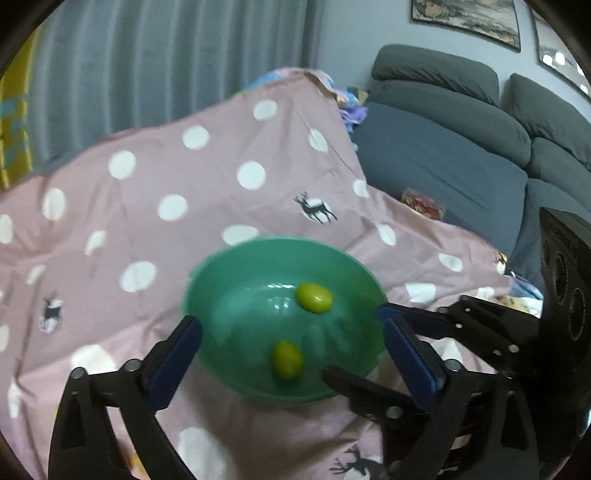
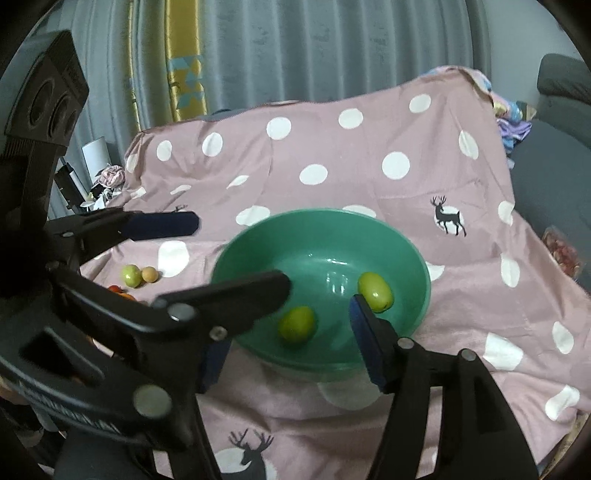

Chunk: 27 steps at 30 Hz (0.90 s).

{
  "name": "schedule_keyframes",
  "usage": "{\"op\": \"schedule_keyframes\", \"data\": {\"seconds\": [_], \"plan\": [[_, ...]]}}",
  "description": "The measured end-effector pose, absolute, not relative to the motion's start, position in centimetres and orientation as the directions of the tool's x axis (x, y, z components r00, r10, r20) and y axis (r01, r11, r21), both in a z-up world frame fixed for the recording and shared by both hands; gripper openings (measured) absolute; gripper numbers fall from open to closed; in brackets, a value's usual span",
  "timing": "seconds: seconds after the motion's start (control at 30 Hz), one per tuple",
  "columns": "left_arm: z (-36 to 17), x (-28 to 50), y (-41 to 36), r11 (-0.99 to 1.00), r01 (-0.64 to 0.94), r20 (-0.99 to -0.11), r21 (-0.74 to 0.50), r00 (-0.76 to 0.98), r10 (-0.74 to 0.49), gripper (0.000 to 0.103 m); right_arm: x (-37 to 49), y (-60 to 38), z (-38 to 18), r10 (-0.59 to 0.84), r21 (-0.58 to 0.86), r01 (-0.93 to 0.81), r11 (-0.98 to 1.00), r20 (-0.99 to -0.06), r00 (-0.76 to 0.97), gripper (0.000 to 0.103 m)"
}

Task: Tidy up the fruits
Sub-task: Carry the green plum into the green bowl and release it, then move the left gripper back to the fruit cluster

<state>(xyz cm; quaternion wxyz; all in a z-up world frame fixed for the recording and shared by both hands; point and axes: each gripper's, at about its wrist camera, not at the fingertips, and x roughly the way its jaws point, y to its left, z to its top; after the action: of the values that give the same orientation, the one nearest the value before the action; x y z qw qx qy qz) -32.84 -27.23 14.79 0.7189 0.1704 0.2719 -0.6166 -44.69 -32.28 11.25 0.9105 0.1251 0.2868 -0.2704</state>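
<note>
Item: green bowl (image 2: 325, 236) on the pink dotted cloth (image 2: 332, 166), centre of both views, holding two green fruits (image 2: 297, 325) (image 2: 375, 291).

Your left gripper (image 1: 291, 339): fingers spread wide either side of the bowl, pinching nothing.

Your right gripper (image 2: 317, 302): fingers parted over the bowl, empty.

Right view only: loose fruits (image 2: 139, 275) on the cloth, middle left.

Left view only: grey sofa (image 1: 461, 140), upper right.

Surroundings: pink cloth, curtain, sofa.
Pink dotted cloth (image 2: 332, 155) with deer prints drapes the tabletop; grey curtain (image 2: 295, 44) behind; grey sofa (image 1: 461, 129) alongside, framed pictures (image 1: 469, 18) on the wall above.
</note>
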Motion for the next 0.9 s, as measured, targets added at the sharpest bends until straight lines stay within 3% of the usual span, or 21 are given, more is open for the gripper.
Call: {"op": "schedule_keyframes", "data": {"seconds": [0.23,0.47,0.9], "plan": [[15.7,-31.7,-22.7,0.261,0.962,-0.577,-0.073,0.173,-0.798,0.099,-45.7,-28.8,12.8,-0.437,0.058,0.553,0.831,-0.547,0.714,0.078],[13.8,-27.4,-15.8,0.311,0.917,-0.585,-0.250,0.113,-0.803,0.101,-44.3,-25.6,11.6,-0.361,0.080,0.492,0.867,-0.579,0.731,0.079],[6.1,-20.5,-4.4,0.527,0.779,-0.728,-0.338,0.138,-0.671,0.101,-38.8,-21.1,6.3,-0.149,0.142,0.336,0.931,-0.693,0.705,0.078]]}}
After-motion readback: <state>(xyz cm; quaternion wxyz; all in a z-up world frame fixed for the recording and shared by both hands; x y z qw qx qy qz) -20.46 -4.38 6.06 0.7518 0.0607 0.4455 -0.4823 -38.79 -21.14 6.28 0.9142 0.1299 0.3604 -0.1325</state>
